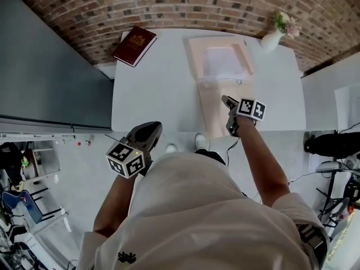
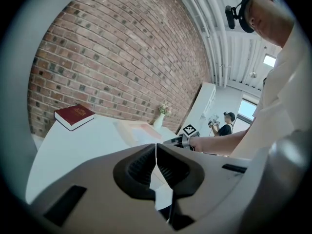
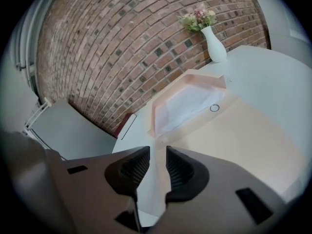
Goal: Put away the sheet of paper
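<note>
Nearest, at the lower left of the head view, the left gripper (image 1: 149, 129) hangs short of the table, its marker cube facing up. In its own view the left gripper's ribbed black pads (image 2: 141, 168) are pressed together with nothing between them. To the right, the right gripper (image 1: 228, 103) is over the near end of a flat, matte, peach-coloured folder (image 1: 216, 114). Its ribbed pads (image 3: 134, 169) stand a narrow slit apart, and only the folder's edge and the table show through the gap. The smooth white table (image 1: 152, 89) is cut off below by the person's shirt.

Further up the folder sits a small ring-shaped clasp (image 3: 214, 108). Beyond it, the sheet of paper (image 1: 225, 63) lies pale and slightly glossy in the folder's open far end, framed by raised peach edges. How far it is tucked in cannot be made out.

At the upper left of the table lies a dark red hardback book (image 1: 134, 45). At the upper right stands a white vase of flowers (image 1: 271, 40), against the rough brick wall (image 1: 197, 4).
</note>
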The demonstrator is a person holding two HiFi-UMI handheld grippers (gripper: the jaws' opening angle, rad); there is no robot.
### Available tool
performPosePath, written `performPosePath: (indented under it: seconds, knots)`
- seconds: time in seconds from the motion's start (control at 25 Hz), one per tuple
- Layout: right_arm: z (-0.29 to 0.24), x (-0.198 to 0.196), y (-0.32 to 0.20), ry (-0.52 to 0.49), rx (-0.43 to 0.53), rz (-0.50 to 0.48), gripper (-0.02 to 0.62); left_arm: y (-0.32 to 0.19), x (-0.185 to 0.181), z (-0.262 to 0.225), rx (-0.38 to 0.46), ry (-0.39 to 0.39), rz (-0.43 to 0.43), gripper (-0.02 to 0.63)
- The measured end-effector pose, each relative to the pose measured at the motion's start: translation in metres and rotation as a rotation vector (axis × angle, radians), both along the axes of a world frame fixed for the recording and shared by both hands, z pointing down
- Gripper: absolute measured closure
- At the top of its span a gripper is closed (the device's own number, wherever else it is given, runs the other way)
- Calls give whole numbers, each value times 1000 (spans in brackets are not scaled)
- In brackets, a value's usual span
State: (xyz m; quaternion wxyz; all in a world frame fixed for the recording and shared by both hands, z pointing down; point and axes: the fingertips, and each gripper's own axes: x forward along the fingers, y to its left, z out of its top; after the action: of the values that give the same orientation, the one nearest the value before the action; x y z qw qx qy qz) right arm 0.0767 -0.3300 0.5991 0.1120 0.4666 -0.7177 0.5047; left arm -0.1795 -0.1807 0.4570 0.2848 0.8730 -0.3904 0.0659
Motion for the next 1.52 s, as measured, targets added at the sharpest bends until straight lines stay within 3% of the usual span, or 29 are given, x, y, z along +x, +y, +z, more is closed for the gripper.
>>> performPosePath:
  seconds: [0.12, 0.52, 0.72, 0.84, 1.0, 1.52]
  knots:
    - [-8, -15, 31, 34, 33, -47, 549, 5, -7, -2, 16, -1, 26, 580]
    - [-33, -70, 122, 61, 134, -224, 566, 24, -19, 9, 11, 8, 103, 581]
    - [-47, -89, 157, 1, 152, -285, 568, 27, -8, 7, 15, -8, 147, 581]
    - [-52, -99, 167, 16, 169, -329, 568, 30, -7, 5, 16, -10, 156, 580]
    - [-63, -112, 171, -53, 166, -332, 568, 38, -12, 5, 17, -16, 151, 581]
    - [-82, -140, 178, -23, 214, -452, 568, 63, -39, 1, 15, -14, 66, 580]
